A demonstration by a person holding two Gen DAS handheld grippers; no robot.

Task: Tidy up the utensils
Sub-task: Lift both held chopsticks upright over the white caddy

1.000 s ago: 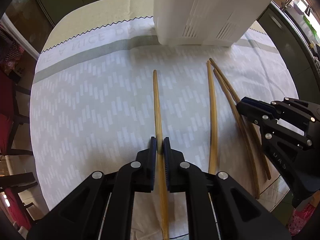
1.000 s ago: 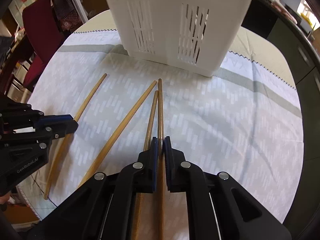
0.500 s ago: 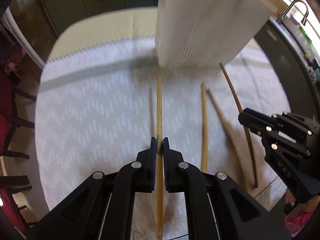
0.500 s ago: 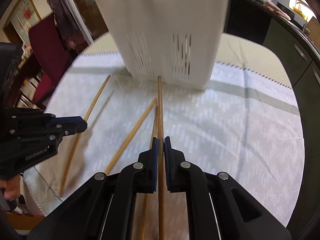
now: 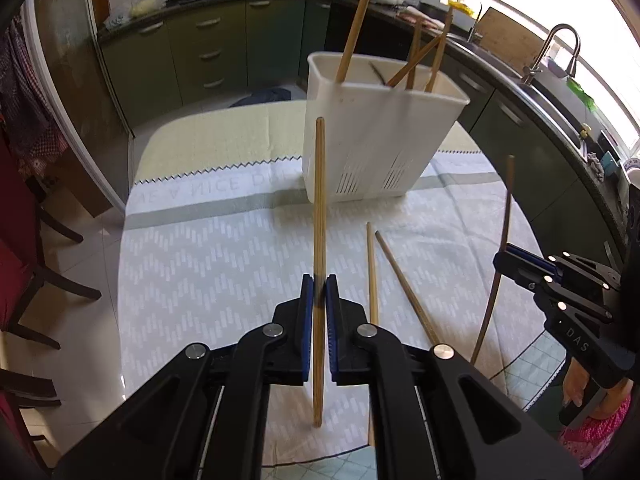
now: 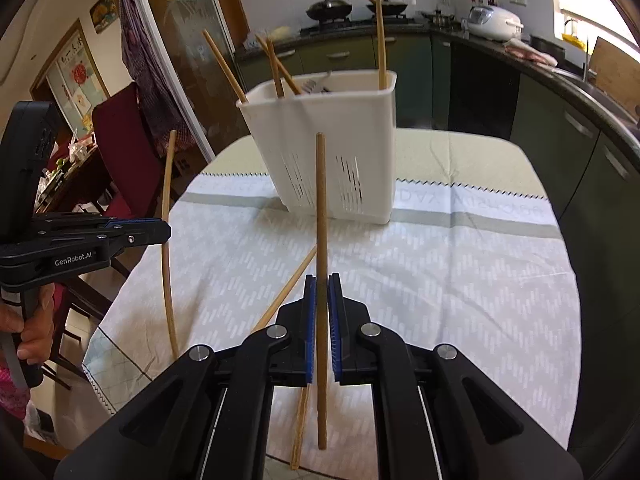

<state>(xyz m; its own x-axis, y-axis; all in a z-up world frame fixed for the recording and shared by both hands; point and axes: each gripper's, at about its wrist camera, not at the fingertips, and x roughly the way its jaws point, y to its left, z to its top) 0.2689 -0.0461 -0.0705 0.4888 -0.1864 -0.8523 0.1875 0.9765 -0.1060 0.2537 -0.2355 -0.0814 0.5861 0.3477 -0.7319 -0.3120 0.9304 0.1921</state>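
The left hand-held gripper [image 5: 319,280] pinches a chopstick [image 5: 319,208], lifted off the bench [image 5: 192,264]. The right hand-held gripper [image 6: 321,280] pinches another chopstick [image 6: 321,208]. The white holder [image 5: 376,144] stands at 12 o'clock, with two loose chopsticks [image 5: 372,276] lying at 2 o'clock on the cloth.

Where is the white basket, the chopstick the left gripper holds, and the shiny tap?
white utensil basket [image 5: 380,140], left wrist view, on its front wall.
left gripper's chopstick [image 5: 319,200], left wrist view, mid-shaft above the pads.
kitchen tap [image 5: 554,44], left wrist view, on its curved spout.
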